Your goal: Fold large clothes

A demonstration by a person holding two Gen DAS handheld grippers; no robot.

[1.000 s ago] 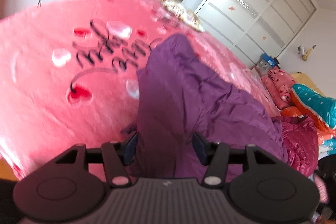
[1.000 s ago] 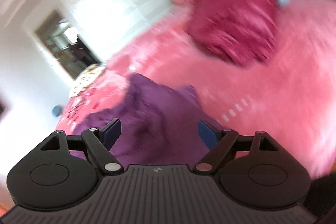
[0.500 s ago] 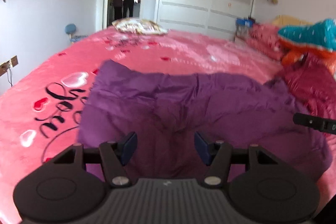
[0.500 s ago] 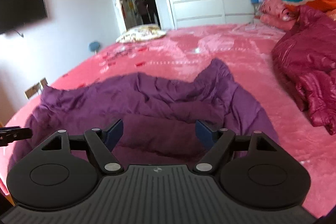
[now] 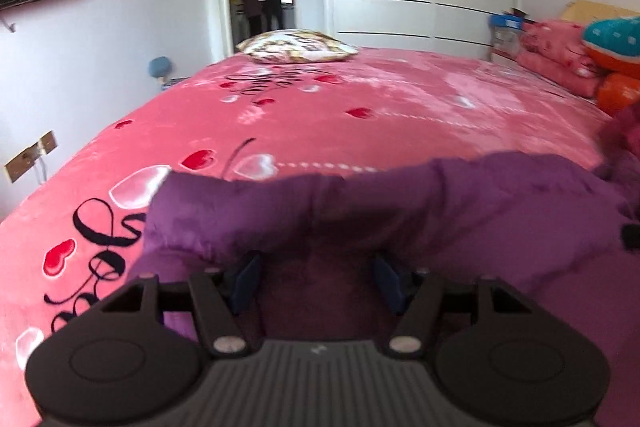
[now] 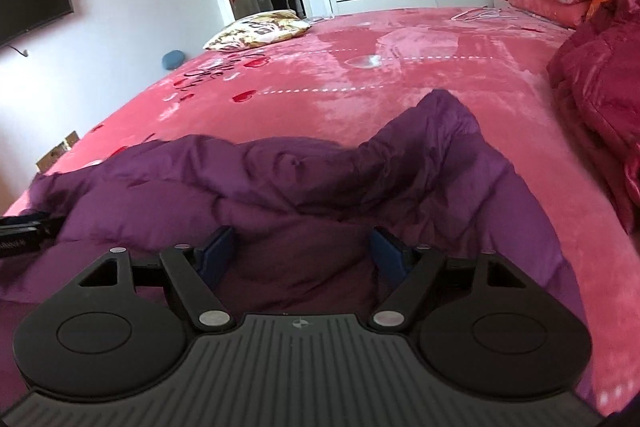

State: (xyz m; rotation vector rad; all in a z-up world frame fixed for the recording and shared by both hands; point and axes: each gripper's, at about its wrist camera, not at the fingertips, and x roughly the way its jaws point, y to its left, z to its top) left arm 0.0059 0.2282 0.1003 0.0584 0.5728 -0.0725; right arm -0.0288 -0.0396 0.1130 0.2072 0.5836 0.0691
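One purple jacket (image 6: 280, 179) crosswise, left-right.

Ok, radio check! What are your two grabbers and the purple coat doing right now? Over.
Left gripper opening, right gripper open, purple coat lying between both sets of fingers, neither clamped. Coat rumpled on the pink bed. Red jacket off to the right, clear.

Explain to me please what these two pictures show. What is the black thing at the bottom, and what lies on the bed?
No robot here: a person carries one hand-held gripper in each hand, each with a camera looking along its two fingers. The black shape below is the tool itself. One picture is from the left hand-held gripper, whose jaws are opening; the other from the right hand-held gripper, whose jaws stand apart. On the pink bed cover lies a crumpled purple padded garment, between both pairs of blue fingers; neither grips it. A dark red jacket and a patterned pillow lie farther off.
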